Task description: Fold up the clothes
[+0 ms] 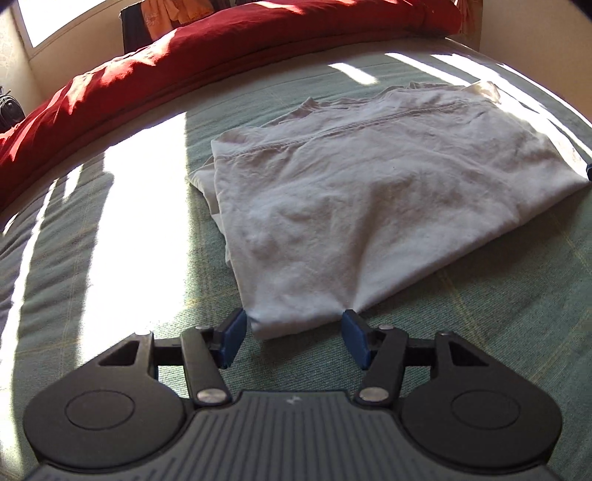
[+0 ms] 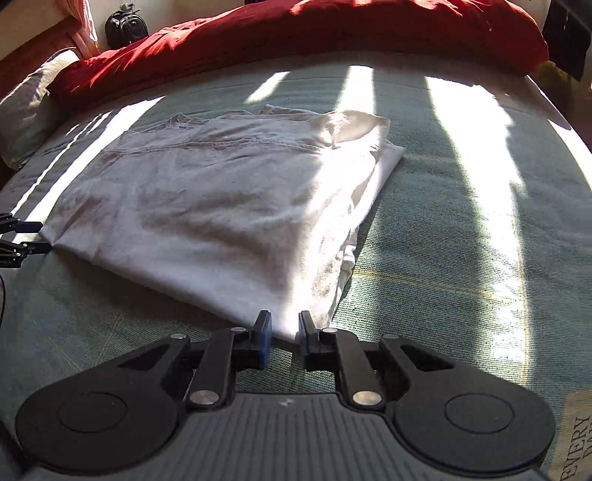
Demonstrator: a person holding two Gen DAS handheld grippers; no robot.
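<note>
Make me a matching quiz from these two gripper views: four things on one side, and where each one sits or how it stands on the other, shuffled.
Things:
1. white garment
2. red duvet
3. black backpack
4. left gripper

Places or states:
A. bunched along the far side of the bed
B. fingers spread wide around a near corner of cloth
C. folded flat on the green bedspread
D. by the wall beyond the bed

Pairs: 1-C, 2-A, 3-D, 4-B
</note>
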